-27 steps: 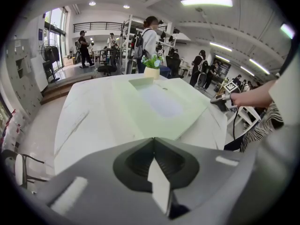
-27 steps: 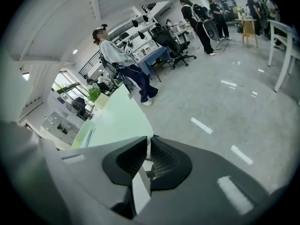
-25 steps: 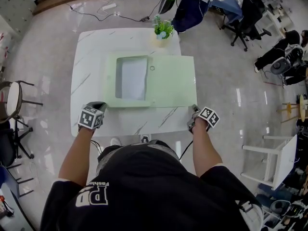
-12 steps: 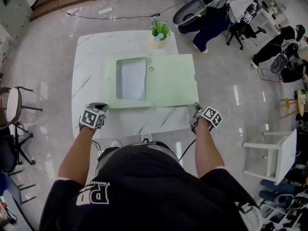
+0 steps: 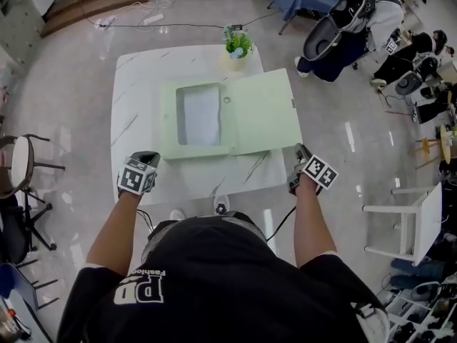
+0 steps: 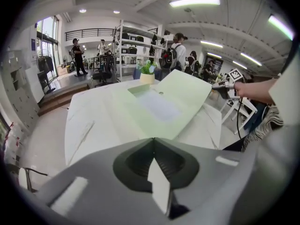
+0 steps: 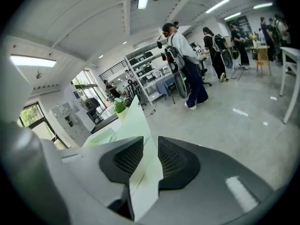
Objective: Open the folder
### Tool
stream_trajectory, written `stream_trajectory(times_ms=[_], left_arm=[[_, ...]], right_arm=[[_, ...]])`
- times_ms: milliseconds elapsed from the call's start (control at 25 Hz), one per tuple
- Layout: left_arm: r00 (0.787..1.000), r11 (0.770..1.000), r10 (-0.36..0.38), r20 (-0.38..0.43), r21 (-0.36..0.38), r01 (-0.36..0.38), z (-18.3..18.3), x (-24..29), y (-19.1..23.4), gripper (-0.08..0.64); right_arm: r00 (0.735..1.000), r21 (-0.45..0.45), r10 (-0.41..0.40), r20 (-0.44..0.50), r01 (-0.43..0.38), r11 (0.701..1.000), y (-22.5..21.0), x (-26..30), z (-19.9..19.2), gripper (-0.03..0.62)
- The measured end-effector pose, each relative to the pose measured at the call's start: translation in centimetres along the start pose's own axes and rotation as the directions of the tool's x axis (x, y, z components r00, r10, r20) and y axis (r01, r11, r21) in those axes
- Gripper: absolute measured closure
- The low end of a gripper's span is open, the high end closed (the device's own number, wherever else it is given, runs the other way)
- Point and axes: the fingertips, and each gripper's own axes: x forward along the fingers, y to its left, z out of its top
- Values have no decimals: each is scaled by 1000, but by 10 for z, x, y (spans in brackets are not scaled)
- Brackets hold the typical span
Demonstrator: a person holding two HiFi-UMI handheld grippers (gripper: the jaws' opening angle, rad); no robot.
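A pale green folder (image 5: 264, 113) lies on the white marble table (image 5: 143, 70), with a white sheet (image 5: 200, 115) showing in its left half. My right gripper (image 5: 298, 151) is shut on the near right corner of the cover (image 7: 136, 121) and holds that corner raised off the table. My left gripper (image 5: 148, 157) is shut at the folder's near left corner, and a pale sliver sits between its jaws in the left gripper view (image 6: 152, 142). From that view the folder (image 6: 164, 107) tilts up on the right towards the right gripper (image 6: 220, 84).
A small potted plant (image 5: 238, 45) stands at the table's far edge, just behind the folder. A chair (image 5: 21, 148) is on the floor at the left and a white stool (image 5: 407, 227) at the right. People (image 5: 343, 27) and office chairs are at the far right.
My right gripper has moved right and up with the cover's near corner, so the cover's right side now lifts off the table. My left gripper has stayed in place.
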Motion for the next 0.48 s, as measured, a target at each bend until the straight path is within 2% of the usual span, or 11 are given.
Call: stream_trajectory(times_ms=[160,480], left_arm=[[990,998,-28,140,-58,37,21,-23,-2,509],[950,997,-50,307,-47,68,57,-76,-12,509]], right_arm=[[997,-125,-17,76,26,992,29,-19,22,520],[984,-346,83,156,-24,938,124,-53,39,522]])
